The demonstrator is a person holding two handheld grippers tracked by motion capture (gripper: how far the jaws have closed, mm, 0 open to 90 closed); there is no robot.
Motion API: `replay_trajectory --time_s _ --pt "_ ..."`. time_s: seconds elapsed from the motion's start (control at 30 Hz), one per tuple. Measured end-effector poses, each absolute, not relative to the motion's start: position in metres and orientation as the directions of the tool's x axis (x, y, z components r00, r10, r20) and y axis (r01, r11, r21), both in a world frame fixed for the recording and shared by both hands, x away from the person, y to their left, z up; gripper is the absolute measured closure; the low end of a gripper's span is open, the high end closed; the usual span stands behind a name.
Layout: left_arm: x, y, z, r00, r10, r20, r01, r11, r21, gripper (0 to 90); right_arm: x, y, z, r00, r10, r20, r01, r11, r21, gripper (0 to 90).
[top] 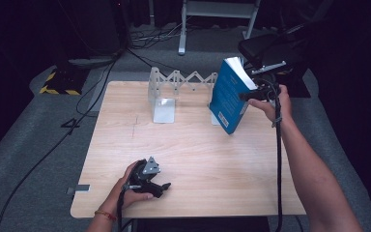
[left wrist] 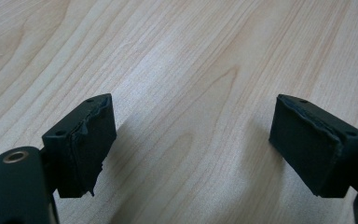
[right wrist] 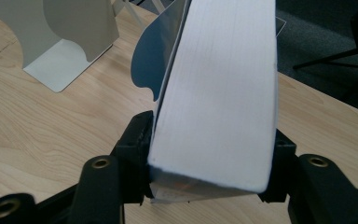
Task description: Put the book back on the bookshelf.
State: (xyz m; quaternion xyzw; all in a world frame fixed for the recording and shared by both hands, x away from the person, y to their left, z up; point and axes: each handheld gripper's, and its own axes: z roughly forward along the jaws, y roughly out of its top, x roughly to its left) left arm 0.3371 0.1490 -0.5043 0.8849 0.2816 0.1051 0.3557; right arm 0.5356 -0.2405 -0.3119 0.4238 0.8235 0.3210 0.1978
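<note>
Right gripper [top: 249, 96] sits at the far right of the table [top: 198, 159], its jaws either side of the blue book [top: 228, 96]. In the right gripper view the page block [right wrist: 219, 93] fills the gap between the two pads [right wrist: 137, 144], both of which lie against the covers — so the gripper is grasping the book. The book stands on its lower edge, tilted, its top leaning toward the far right corner and its bottom corner on the wood near the bookend rack [top: 181, 84]. One cover curls away from the pages in the right gripper view.

Room for moving, largest first: the table's middle and near half are bare wood, with a wide stretch between the book and the left gripper [top: 160, 186]. Left of the book, the rack's white upright plate [top: 163, 104] stands well apart, with a slot of bare table between plate and book. The book's right side is close to the table's right edge; beyond it is grey carpet [top: 343, 145].

Left gripper rests near the front edge, held in the left hand [top: 130, 191] — its jaws stand wide apart with nothing but wood between them, released, well away from the book.
</note>
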Motion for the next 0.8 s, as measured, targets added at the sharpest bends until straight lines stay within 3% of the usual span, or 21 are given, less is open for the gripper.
replay_trajectory --time_s 0.8 --pt "0.337 0.149 -0.504 0.818 0.575 -0.014 0.424 -0.588 0.689 14.9 0.506 -0.271 -0.340 -0.644 0.757 -0.109 0.496 0.521 0.695 36.0"
